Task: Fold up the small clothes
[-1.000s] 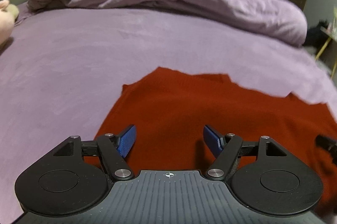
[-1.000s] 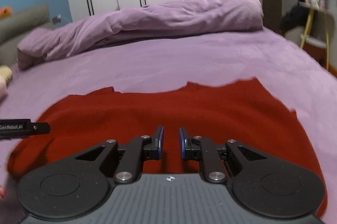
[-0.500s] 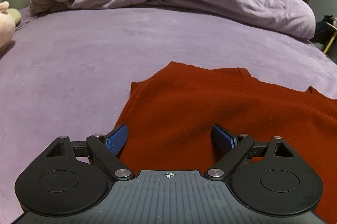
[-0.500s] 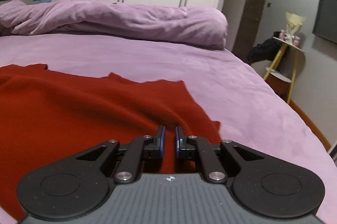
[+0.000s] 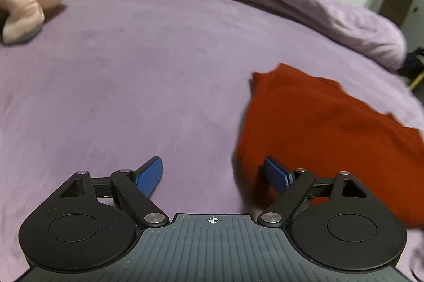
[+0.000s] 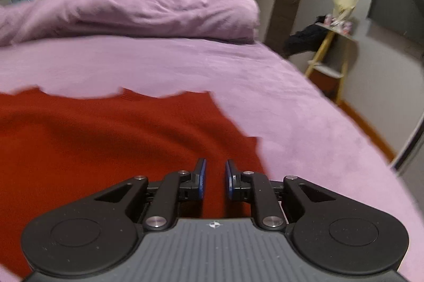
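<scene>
Left wrist view shows left gripper [image 5: 213, 177] jaws spread at the red garment [image 5: 326, 133] edge, lower right of frame, right gripper [image 6: 214, 181] jaws nearly closed, holding nothing I can tell, so a shallow bite may slip.

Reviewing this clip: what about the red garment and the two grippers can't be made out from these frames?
- Red garment, left wrist view: its right part is cut off by the frame edge and its near part hidden behind the left gripper; motion blur smears the edges.
- Right wrist view: the garment runs off the left edge; the right gripper is narrowly parted, and any cloth contact is unclear.
</scene>
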Demonstrator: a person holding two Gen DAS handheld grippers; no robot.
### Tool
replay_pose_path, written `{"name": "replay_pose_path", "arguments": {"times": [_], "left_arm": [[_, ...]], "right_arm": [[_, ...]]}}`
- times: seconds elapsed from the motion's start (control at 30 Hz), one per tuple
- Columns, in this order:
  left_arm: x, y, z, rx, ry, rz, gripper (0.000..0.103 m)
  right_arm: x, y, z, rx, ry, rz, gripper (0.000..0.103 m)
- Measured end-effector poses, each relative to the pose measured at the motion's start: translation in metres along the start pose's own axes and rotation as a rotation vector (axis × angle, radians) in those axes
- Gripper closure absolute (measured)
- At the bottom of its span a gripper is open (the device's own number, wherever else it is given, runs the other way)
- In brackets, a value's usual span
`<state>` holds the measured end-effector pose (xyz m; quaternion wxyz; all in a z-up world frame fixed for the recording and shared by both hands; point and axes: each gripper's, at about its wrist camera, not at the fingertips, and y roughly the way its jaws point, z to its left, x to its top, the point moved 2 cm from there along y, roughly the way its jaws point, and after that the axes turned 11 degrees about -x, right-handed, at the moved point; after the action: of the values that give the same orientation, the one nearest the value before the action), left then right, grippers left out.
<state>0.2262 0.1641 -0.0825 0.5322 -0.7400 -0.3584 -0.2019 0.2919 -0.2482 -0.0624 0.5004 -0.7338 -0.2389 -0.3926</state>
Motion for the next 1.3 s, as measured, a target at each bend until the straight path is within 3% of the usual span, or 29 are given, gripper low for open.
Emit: {"name": "replay_pose_path", "arguments": {"times": [0.13,0.27,0.37,0.47,0.53,0.57,0.6,0.73,0.83,0.9,0.97,1.1,1.3], "left_arm": [[-0.01,-0.004,0.002,-0.203,-0.125,0.075,0.02],[0.0,0.018,0.012,-0.274,-0.285,0.034,0.022],[0.01,0.038,0.018,-0.37,-0.441,0.048,0.039],[0.013,0.06,0.026,-0.404,-0.563,0.056,0.054],[0.015,0.071,0.034,-0.429,-0.652,0.061,0.066],[0.014,0.076,0.037,-0.432,-0.687,0.068,0.078],[0.012,0.079,0.039,-0.433,-0.707,0.073,0.08],[0.013,0.074,0.036,-0.441,-0.668,0.04,0.084],[0.013,0.069,0.034,-0.439,-0.662,0.025,0.085],[0.012,0.067,0.032,-0.425,-0.645,0.029,0.086],[0.016,0.062,0.028,-0.417,-0.612,0.018,0.086],[0.029,0.048,0.006,-0.405,-0.487,-0.028,0.086],[0.047,0.027,-0.034,-0.416,-0.337,-0.065,0.087]], "right_arm": [[0.001,-0.04,0.034,0.18,0.034,-0.047,0.088],[-0.001,-0.075,0.091,0.376,-0.008,-0.041,0.088],[-0.006,-0.094,0.129,0.466,-0.042,-0.026,0.09],[-0.011,-0.101,0.157,0.52,-0.046,0.015,0.091],[-0.016,-0.1,0.168,0.513,-0.041,0.033,0.091],[-0.019,-0.099,0.172,0.504,-0.044,0.026,0.091],[-0.021,-0.098,0.175,0.498,-0.052,0.023,0.091],[-0.015,-0.102,0.178,0.496,-0.075,0.017,0.094],[-0.016,-0.115,0.171,0.457,-0.077,-0.082,0.094],[-0.029,-0.104,0.178,0.446,-0.149,-0.037,0.093],[-0.031,-0.104,0.177,0.463,-0.178,-0.059,0.093],[-0.015,-0.105,0.151,0.527,-0.038,0.012,0.093],[-0.015,-0.11,0.09,0.489,0.116,-0.01,0.093]]}}
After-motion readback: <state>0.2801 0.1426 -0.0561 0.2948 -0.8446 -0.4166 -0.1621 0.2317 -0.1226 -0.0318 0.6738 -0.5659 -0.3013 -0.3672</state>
